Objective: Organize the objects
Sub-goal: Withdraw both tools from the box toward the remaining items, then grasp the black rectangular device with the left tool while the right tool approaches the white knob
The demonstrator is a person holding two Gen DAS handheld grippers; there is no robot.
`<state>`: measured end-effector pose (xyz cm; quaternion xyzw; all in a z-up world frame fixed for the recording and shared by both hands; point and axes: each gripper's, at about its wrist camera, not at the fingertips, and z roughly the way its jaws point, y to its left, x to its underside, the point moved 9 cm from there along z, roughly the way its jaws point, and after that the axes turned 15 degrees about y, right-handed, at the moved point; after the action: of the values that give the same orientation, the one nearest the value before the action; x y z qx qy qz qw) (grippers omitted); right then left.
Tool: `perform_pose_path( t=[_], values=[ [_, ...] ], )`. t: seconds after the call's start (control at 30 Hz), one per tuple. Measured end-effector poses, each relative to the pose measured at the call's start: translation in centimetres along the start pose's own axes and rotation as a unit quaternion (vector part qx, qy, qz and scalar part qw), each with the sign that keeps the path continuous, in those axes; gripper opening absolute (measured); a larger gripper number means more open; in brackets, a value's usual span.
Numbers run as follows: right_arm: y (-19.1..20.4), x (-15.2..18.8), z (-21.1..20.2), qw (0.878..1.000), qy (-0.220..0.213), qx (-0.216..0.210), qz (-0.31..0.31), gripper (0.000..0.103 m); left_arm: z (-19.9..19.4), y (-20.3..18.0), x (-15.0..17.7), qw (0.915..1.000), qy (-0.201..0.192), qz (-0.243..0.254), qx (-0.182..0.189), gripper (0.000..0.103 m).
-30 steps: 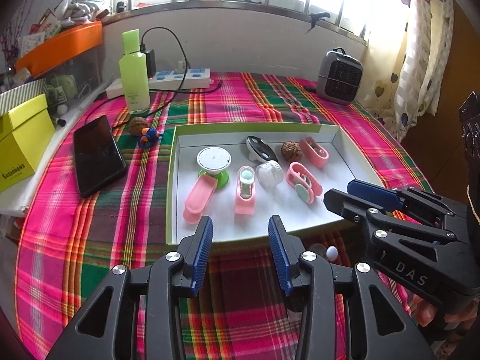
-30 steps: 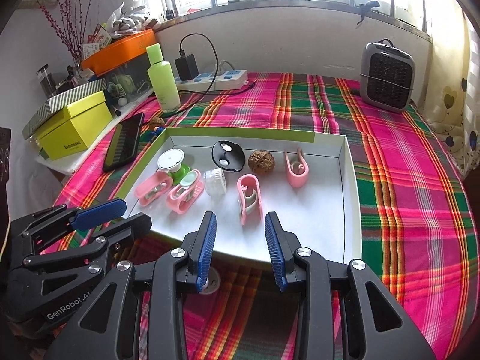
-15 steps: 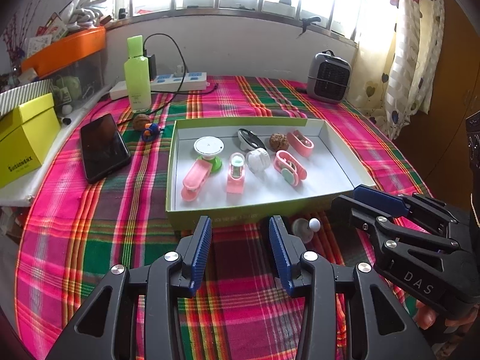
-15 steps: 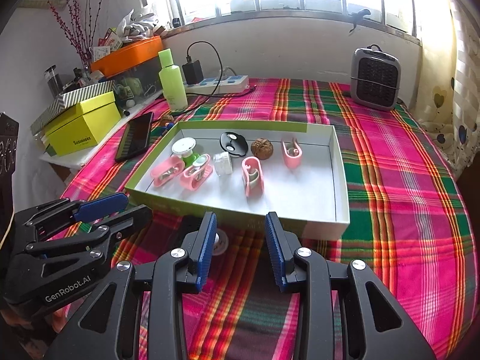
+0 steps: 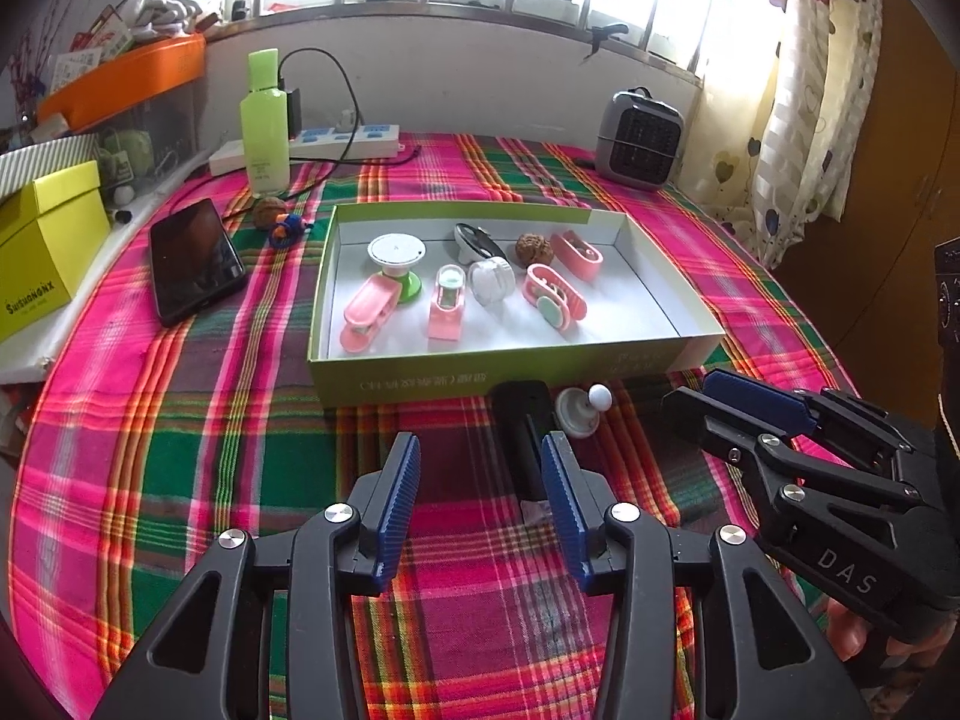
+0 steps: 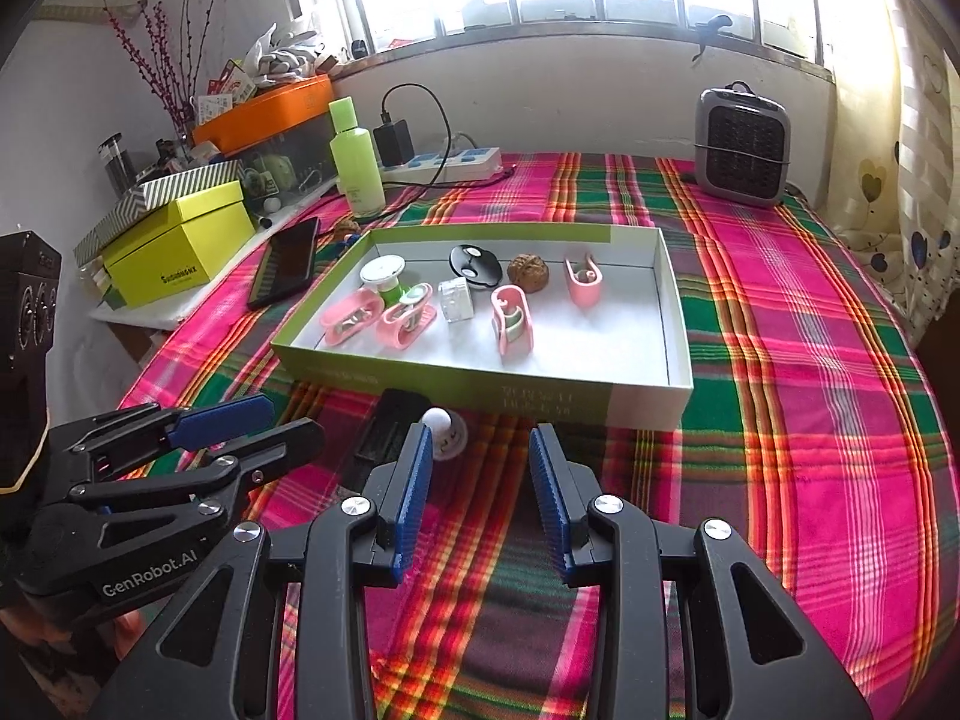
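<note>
A green-walled box (image 5: 510, 360) holds several pink clips, a walnut (image 5: 531, 249), a clear jar (image 5: 492, 282) and a black oval piece. In front of the box a black bar (image 5: 525, 438) and a white knob (image 5: 579, 414) lie on the plaid cloth. My left gripper (image 5: 480, 450) hovers over the cloth just short of the bar, its jaws opening with nothing between them. My right gripper (image 6: 480, 438) stands open and empty beside it, its left finger in front of the white knob (image 6: 447, 429). The box (image 6: 480, 384) lies ahead of both.
Left of the box lie a black phone (image 5: 192, 258), a second walnut (image 5: 267, 211) and a small blue-orange toy (image 5: 285, 228). A green bottle (image 5: 264, 120), power strip (image 5: 342, 141) and grey heater (image 5: 639, 141) stand at the back. A yellow box (image 5: 42, 252) sits far left.
Both grippers have drawn back from the box, so it looks smaller and farther. The black bar and white knob have come fully into view. The left jaws stand slightly wider.
</note>
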<state>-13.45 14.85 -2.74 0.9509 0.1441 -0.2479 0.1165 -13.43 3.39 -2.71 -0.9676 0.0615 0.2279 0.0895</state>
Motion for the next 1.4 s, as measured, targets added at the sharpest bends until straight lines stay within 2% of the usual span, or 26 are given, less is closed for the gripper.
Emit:
perform_pose_path(
  t=[0.27,0.33,0.37,0.43,0.9,1.2,1.3,1.4],
  values=[
    [-0.3,1.4,0.0,1.0,0.004,0.002,-0.001,0.036,0.8,-0.8,0.9,0.9994,0.015,0.0,0.03,0.049],
    [-0.5,1.6,-0.1,1.0,0.004,0.001,0.001,0.039,0.9,-1.2,1.0,0.9991,0.019,0.002,0.037,0.05],
    [-0.7,1.8,-0.2,1.0,0.003,0.001,0.004,0.047,1.0,-1.4,1.0,0.999,0.021,0.003,0.039,0.05],
    [-0.8,1.9,-0.4,1.0,0.0,-0.002,0.007,0.05,1.3,-1.8,1.1,0.9988,0.024,0.008,0.042,0.05],
    [-2.8,2.7,-0.4,1.0,0.003,0.004,0.028,0.05,3.4,-2.2,1.3,0.9988,0.045,0.004,0.021,0.05],
    [-2.8,2.8,-0.2,1.0,0.007,0.003,0.026,0.05,3.8,-1.9,0.7,0.9994,0.036,0.001,-0.003,0.05],
    [-2.8,2.8,0.0,1.0,0.01,0.003,0.025,0.05,3.8,-1.7,0.6,0.9994,0.035,-0.001,-0.004,0.048],
    [-2.7,2.7,0.2,1.0,0.013,0.004,0.023,0.05,3.8,-1.4,0.6,0.9994,0.033,-0.003,-0.011,0.04]
  ],
)
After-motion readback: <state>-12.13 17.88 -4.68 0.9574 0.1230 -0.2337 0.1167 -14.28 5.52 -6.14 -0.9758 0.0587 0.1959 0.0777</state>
